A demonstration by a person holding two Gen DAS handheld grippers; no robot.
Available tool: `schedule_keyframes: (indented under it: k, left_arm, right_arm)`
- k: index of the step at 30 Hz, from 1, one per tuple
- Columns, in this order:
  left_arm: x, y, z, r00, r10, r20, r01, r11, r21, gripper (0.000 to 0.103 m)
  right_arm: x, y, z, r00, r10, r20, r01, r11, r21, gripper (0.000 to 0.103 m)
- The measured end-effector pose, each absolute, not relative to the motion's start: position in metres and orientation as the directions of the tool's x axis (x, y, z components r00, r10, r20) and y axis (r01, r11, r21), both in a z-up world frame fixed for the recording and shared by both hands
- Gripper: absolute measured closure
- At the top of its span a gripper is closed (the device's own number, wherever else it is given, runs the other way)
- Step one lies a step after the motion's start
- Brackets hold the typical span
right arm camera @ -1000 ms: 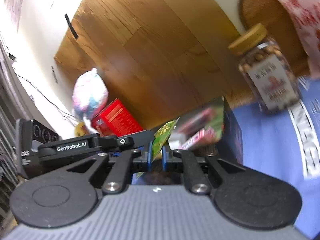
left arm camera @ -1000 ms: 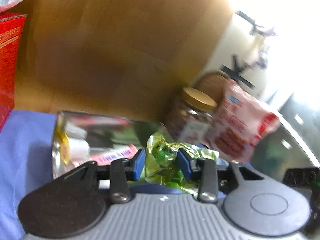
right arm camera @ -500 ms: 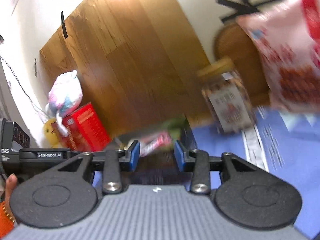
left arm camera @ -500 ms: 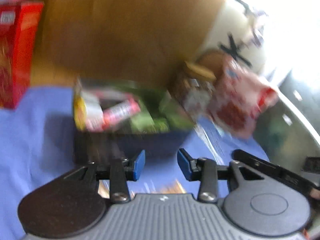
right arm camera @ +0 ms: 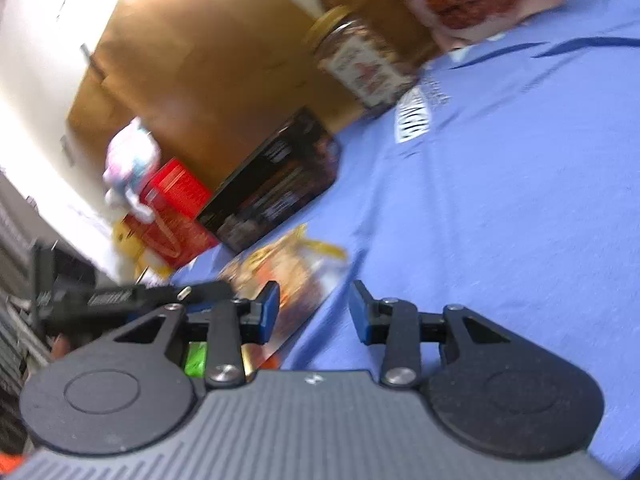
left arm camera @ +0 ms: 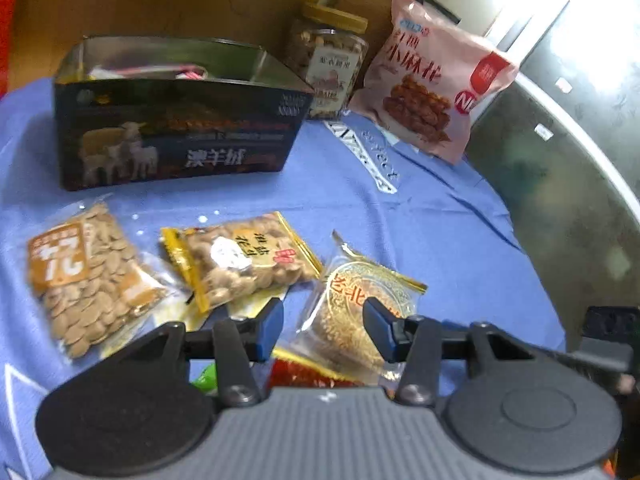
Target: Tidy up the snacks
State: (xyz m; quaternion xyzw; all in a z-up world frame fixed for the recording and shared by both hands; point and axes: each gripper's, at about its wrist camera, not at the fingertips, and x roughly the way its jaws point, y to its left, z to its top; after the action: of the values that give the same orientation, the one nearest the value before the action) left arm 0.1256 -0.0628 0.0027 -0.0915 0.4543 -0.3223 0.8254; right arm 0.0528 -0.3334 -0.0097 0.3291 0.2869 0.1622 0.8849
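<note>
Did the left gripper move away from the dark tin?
Yes. The left gripper pulled back from the dark tin, which now sits farther off; packets lie between them.

Left hand-held gripper (left arm camera: 323,322) opening (right (right arm camera: 313,307) parted).

Two low, close wrist views across the blue cloth (left arm camera: 420,216), both toward the dark tin (left arm camera: 176,136) and jar (right arm camera: 360,64).

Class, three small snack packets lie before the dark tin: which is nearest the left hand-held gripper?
The round pastry packet, lying between its opening jaws.
</note>
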Motion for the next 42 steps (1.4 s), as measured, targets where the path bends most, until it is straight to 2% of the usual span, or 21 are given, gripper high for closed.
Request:
schedule_keyframes:
  k: [4, 7, 8, 11, 14, 18, 22, 27, 33, 35, 38, 42]
  left_arm:
    - [0.12, -0.076, -0.004, 0.335, -0.63, -0.701, 0.465, 0.757, -0.459, 0.059]
    - [0.111, -0.084, -0.005, 0.329, -0.623, -0.71, 0.479, 0.758, -0.443, 0.057]
    - [0.109, -0.086, -0.003, 0.337, -0.613, -0.715, 0.485, 0.764, -0.426, 0.056]
    - [0.109, -0.087, 0.0, 0.336, -0.615, -0.713, 0.485, 0.762, -0.429, 0.056]
    - [0.113, -0.087, -0.001, 0.34, -0.607, -0.718, 0.472, 0.771, -0.428, 0.063]
    - [0.117, -0.083, 0.014, 0.385, -0.617, -0.686, 0.471, 0.771, -0.429, 0.062]
    - [0.133, -0.064, 0.055, 0.481, -0.633, -0.607, 0.476, 0.77, -0.425, 0.063]
    - [0.182, -0.049, 0.088, 0.588, -0.582, -0.562, 0.429, 0.813, -0.392, 0.062]
    - [0.256, -0.047, 0.064, 0.606, -0.528, -0.595, 0.309, 0.846, -0.435, 0.063]
    - [0.267, -0.048, 0.052, 0.608, -0.515, -0.604, 0.278, 0.851, -0.446, 0.058]
    - [0.266, -0.048, 0.048, 0.611, -0.521, -0.596, 0.281, 0.847, -0.452, 0.058]
    - [0.234, -0.038, 0.059, 0.627, -0.54, -0.562, 0.327, 0.837, -0.439, 0.058]
  right_arm:
    - [0.052, -0.299, 0.001, 0.76, 0.477, -0.441, -0.203, 0.819, 0.536, 0.061]
    - [0.057, -0.273, 0.003, 0.744, 0.454, -0.489, -0.254, 0.87, 0.422, 0.058]
    - [0.059, -0.27, 0.001, 0.745, 0.44, -0.502, -0.252, 0.882, 0.399, 0.053]
    - [0.063, -0.264, 0.0, 0.75, 0.419, -0.511, -0.258, 0.898, 0.357, 0.05]
    - [0.063, -0.264, -0.001, 0.754, 0.41, -0.514, -0.261, 0.904, 0.338, 0.047]
    - [0.066, -0.26, 0.004, 0.793, 0.338, -0.507, -0.234, 0.937, 0.259, 0.056]
    - [0.083, -0.261, 0.033, 0.834, 0.358, -0.421, -0.267, 0.928, 0.261, 0.056]
    - [0.139, -0.25, 0.071, 0.853, 0.39, -0.347, -0.346, 0.92, 0.185, 0.056]
    - [0.235, -0.247, 0.071, 0.822, 0.412, -0.394, -0.347, 0.91, 0.228, 0.054]
    - [0.252, -0.243, 0.063, 0.82, 0.386, -0.422, -0.321, 0.921, 0.219, 0.054]
    - [0.259, -0.238, 0.056, 0.84, 0.309, -0.447, -0.259, 0.951, 0.17, 0.053]
    - [0.228, -0.248, 0.059, 0.871, 0.294, -0.395, -0.229, 0.952, 0.202, 0.053]
